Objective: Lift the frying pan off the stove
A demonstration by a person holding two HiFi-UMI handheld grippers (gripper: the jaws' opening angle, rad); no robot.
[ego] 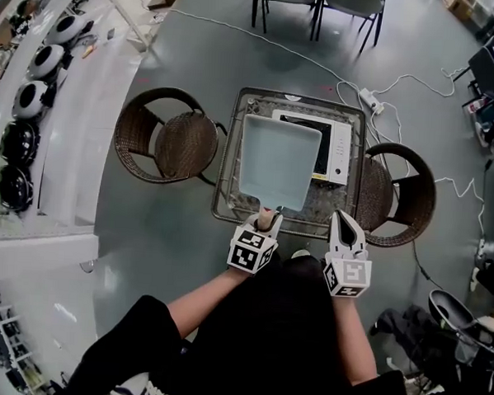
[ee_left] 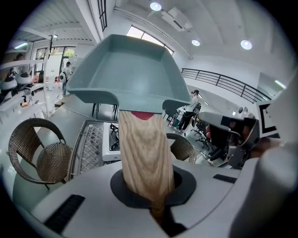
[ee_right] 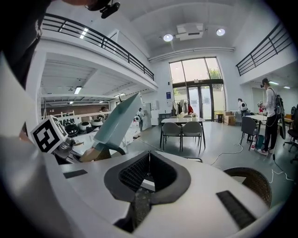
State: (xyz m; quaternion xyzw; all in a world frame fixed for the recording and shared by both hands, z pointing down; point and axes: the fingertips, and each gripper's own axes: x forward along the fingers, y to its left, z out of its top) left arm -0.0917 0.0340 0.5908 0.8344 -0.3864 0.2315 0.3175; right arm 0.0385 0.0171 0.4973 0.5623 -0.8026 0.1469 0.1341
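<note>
The square teal frying pan (ego: 279, 161) hangs in the air above the white stove (ego: 339, 148), tilted up. My left gripper (ego: 266, 222) is shut on its wooden handle (ee_left: 146, 153) at the table's front edge. In the left gripper view the pan (ee_left: 125, 65) fills the upper middle, with the stove (ee_left: 111, 139) well below it. My right gripper (ego: 343, 218) is to the right of the handle, shut with nothing in it. In the right gripper view my right gripper (ee_right: 148, 173) has its jaws together, and the pan (ee_right: 116, 121) is at the left.
The stove stands on a small glass-topped wicker table (ego: 226, 177). A round wicker chair (ego: 163, 139) sits to the left and another (ego: 406, 193) to the right. A power strip and cables (ego: 372, 100) lie on the floor behind. A white counter with cookers (ego: 37, 99) runs along the left.
</note>
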